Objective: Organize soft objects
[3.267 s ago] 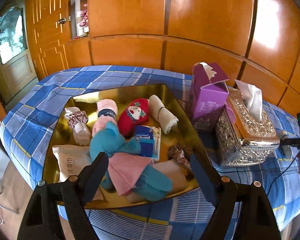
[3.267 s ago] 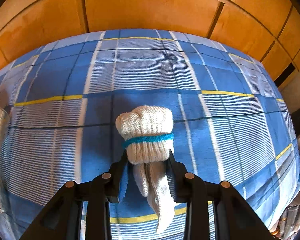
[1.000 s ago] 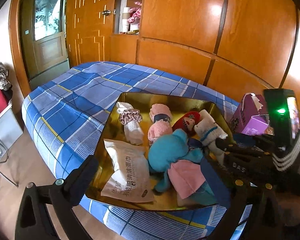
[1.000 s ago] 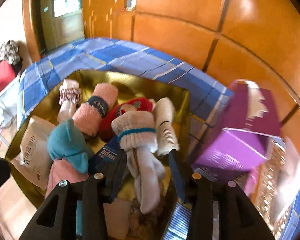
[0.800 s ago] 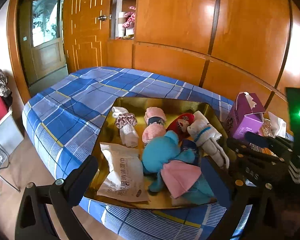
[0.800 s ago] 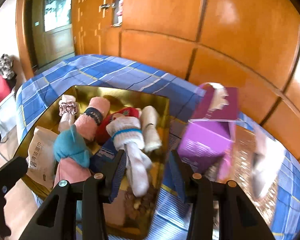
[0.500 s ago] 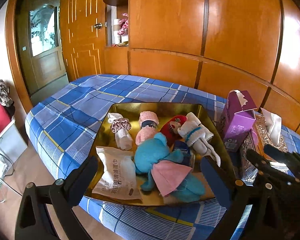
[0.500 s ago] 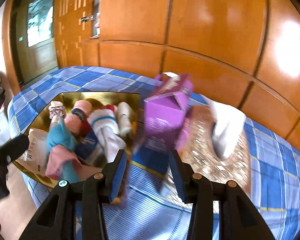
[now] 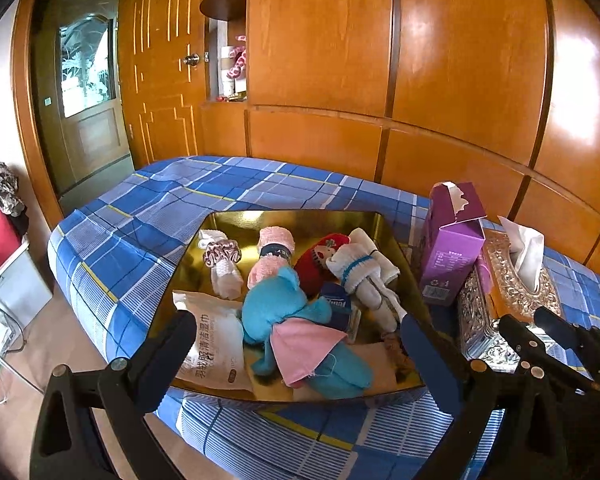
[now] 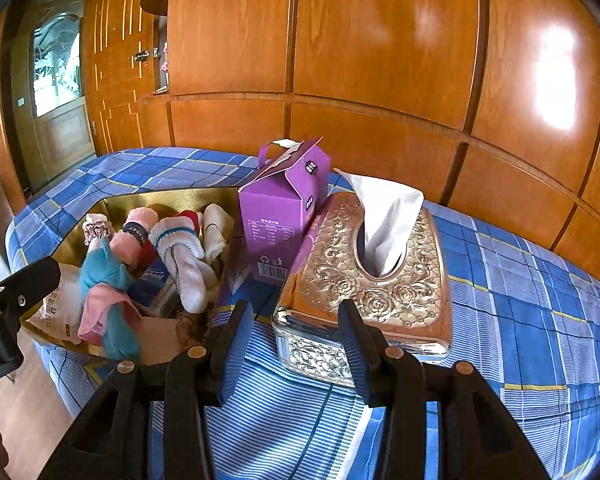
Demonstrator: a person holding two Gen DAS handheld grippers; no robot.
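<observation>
A gold tray on the blue plaid bed holds soft things: a white glove roll with a blue band, a teal plush with a pink skirt, a pink rolled towel, a red plush, a scrunchie-tied roll and a white wipes pack. My left gripper is open and empty, held back before the tray. My right gripper is open and empty in front of the tissue box.
A purple carton and an ornate gold tissue box stand right of the tray. Wood panelling rises behind the bed. A door and floor clutter lie to the left.
My right gripper carried the white glove roll to the tray, let it go there, then drew back to the right. My left gripper pulled back from the tray.
</observation>
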